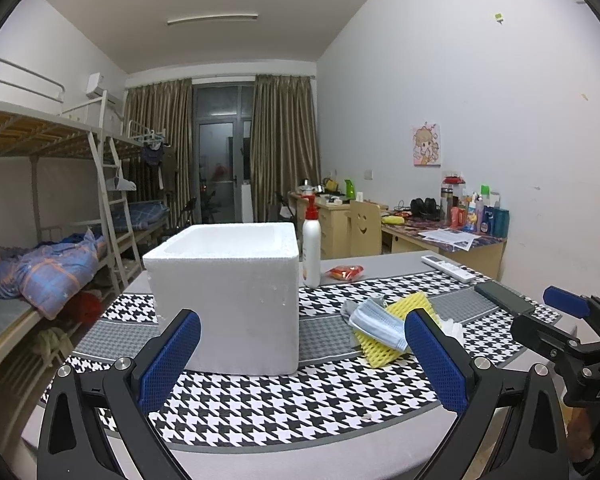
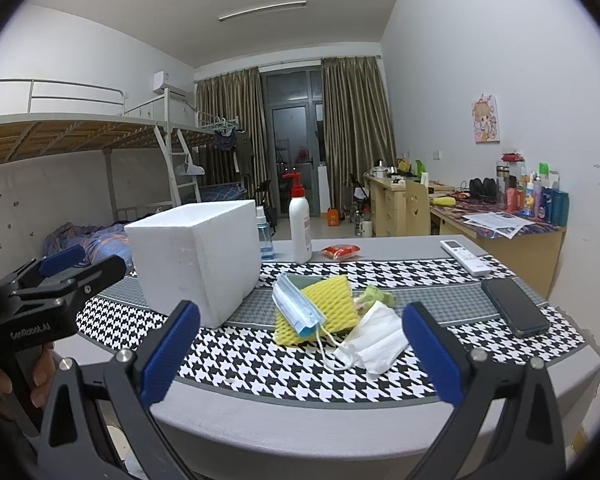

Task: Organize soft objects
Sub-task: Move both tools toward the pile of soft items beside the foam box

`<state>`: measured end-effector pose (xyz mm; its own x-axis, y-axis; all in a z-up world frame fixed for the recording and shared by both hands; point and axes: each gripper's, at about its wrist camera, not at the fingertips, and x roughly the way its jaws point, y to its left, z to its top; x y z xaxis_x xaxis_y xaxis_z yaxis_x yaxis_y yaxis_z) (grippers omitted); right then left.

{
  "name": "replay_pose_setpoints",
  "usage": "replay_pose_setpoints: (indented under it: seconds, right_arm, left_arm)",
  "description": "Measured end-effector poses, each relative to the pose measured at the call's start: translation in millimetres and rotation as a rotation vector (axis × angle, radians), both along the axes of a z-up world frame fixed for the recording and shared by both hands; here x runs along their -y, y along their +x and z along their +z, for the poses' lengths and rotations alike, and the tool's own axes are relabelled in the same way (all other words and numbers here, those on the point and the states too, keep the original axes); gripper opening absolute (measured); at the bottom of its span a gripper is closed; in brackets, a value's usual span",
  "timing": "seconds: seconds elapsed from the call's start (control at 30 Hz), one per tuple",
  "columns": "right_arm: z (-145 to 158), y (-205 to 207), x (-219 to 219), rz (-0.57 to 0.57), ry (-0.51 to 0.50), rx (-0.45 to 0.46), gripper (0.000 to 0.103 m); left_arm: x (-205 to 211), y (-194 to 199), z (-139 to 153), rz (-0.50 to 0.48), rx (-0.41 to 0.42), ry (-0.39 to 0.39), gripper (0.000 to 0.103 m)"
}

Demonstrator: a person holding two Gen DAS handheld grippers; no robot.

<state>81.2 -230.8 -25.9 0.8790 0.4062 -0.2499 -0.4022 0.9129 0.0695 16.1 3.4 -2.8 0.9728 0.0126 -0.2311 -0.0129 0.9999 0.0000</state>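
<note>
**Mei:** Both sets of jaws stand wide and hold nothing: the right gripper [image 2: 300, 344] is low at the table's near edge, facing the pile, and the left gripper [image 1: 302, 354] faces the foam box [image 1: 224, 292].

**Jun:** The blue mask [image 2: 296, 310] lies on the yellow foam net [image 2: 320, 308], with the white mask [image 2: 374, 340] touching it.

**Mei:** The blue mask's ear loops trail under the white mask; a pinch might drag both.

**Jun:** And the phone [image 2: 514, 306] sits near, so a wide sweep could knock it.
</note>
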Motion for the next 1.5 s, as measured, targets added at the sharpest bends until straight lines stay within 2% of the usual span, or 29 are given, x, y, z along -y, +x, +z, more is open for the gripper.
replay_pose_setpoints:
  seconds: [0.9,1.5]
  right_arm:
    - [-4.1,32.2,-3.5,-0.022,-0.015,-0.036,0.102]
    - [-18.1,71.3,8.0,-0.073,-0.028,-0.130,0.102]
  left_arm:
    - [-4.2,36.2,-1.6,0.004,-0.062,-0.009,0.102]
    - [22.1,83.5,-10.6,-0.107,-0.154,0.016,0.102]
